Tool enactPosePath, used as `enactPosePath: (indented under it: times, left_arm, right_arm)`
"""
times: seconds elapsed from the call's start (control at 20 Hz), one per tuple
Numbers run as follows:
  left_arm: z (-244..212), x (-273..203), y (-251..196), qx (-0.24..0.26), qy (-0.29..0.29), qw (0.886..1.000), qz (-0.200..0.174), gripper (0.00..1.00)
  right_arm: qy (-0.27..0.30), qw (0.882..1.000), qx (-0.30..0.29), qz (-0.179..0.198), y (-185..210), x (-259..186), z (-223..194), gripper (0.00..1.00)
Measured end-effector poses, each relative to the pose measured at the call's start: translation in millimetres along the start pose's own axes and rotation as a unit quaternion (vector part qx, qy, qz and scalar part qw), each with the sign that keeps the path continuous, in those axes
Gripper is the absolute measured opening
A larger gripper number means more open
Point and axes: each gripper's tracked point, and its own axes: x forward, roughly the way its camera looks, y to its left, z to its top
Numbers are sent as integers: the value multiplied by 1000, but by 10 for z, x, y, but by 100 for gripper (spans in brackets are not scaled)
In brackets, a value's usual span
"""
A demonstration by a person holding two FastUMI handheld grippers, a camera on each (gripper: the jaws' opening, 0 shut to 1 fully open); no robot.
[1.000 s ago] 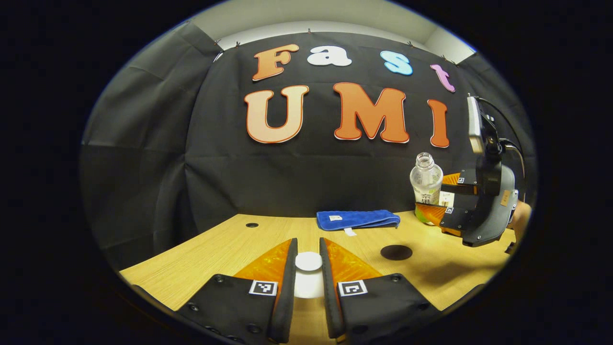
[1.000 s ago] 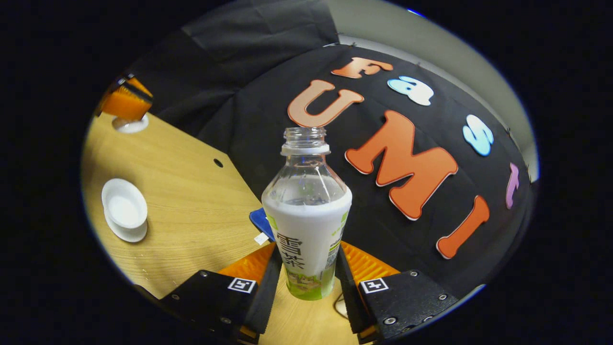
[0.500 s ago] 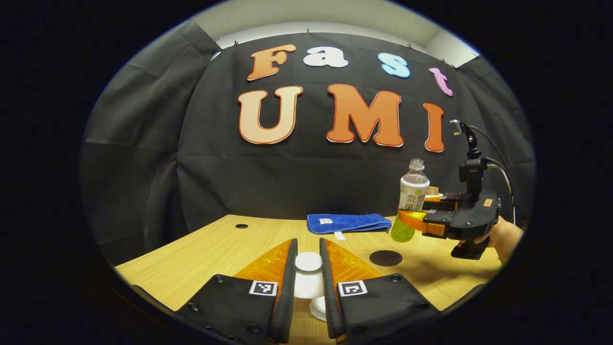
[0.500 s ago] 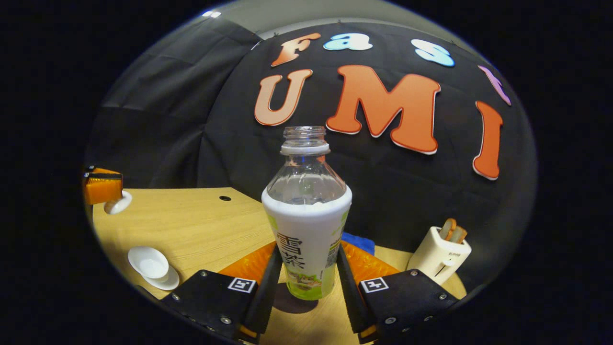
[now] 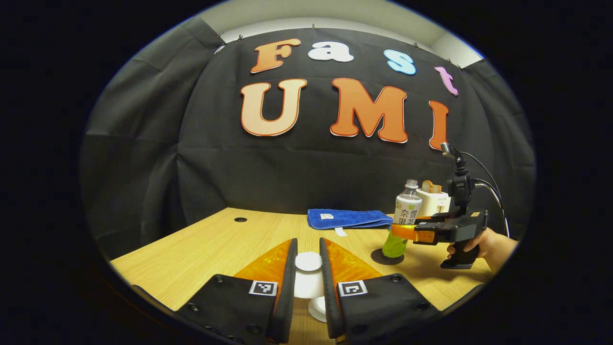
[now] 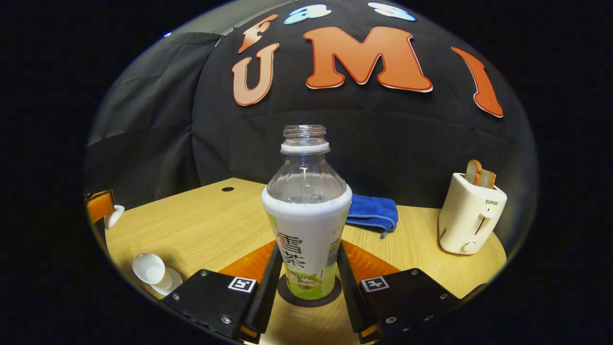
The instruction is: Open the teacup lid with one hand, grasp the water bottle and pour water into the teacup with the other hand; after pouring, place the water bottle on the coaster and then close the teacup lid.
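1. the right gripper (image 6: 306, 287) was clenched on the water bottle (image 6: 306, 225), one finger on each side of its labelled body, and the bottle stood upright on or just over the dark coaster (image 6: 330, 298); whether its base was fully seated could not be told
2. the step in hand looked like setting the bottle down. to do it well, i judged the base should sit centred and flat on the coaster before the fingers part, and the bottle should be kept plumb since its mouth was uncapped
3. the left gripper (image 5: 309, 282) was clenched on the teacup lid (image 5: 308, 262), held above the teacup (image 5: 318, 309), which sat on the table (image 5: 215, 244) well apart from the coaster, toward the left gripper's side
4. for the lid step to come, i judged the lid needs to be lowered level onto the cup rim
5. the right gripper view showed the coaster's rim ringing the bottle base, the toaster (image 6: 469, 215) beyond the coaster and to its right, and the open teacup (image 6: 149, 268) on its saucer (image 6: 173, 279) far to the coaster's left
6. the left gripper view gave the side-on look: the bottle (image 5: 404, 218) upright over the coaster (image 5: 386, 258), the right gripper (image 5: 407, 232) around it, and a hand (image 5: 483, 242) on its handle
7. the blue towel (image 5: 347, 218) lay behind the coaster, near the wall
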Motion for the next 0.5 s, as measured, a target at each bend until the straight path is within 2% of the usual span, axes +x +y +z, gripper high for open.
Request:
enactPosePath:
  times: [0.05,0.5]
  left_arm:
    - [-16,11,-11,-1,3,1000,-1,30]
    - [-172,79,-146,-18,30,999,-25,32]
  right_arm:
    - [1,1000,2,1,4,-1,-17,65]
    - [13,1000,1,-9,-9,172,-143,67]
